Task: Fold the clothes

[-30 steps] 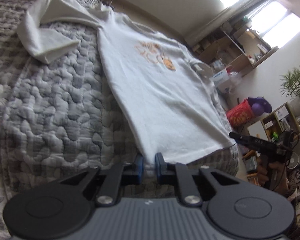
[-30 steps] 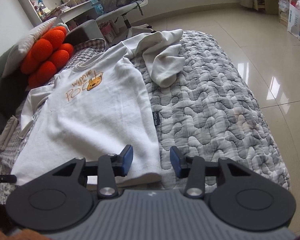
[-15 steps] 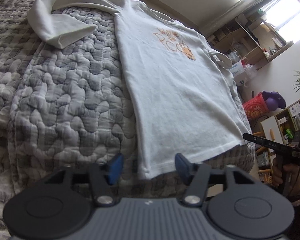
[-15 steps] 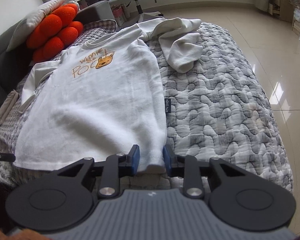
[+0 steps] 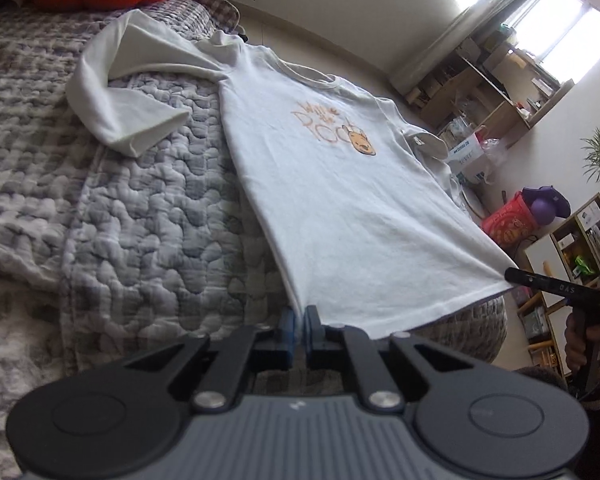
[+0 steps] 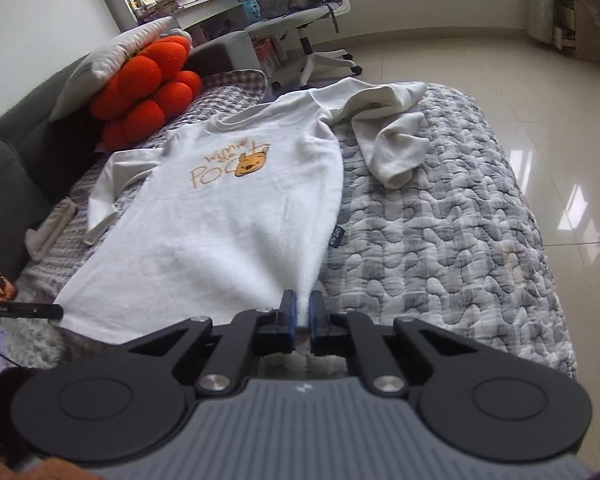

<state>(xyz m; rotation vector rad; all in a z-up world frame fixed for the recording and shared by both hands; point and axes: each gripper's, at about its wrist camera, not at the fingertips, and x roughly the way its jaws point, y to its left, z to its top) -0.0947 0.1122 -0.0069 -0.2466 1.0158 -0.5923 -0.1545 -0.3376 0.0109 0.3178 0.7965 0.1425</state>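
Both claws apparently pinching white shirt hem

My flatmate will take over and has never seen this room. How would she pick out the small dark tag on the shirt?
Start at the bed with the grey quilt, where a white Pooh shirt lies flat. Follow the shirt's side seam nearest the shiny floor, down towards the hem. The small dark tag sticks out there onto the quilt, the only dark mark on that white edge.
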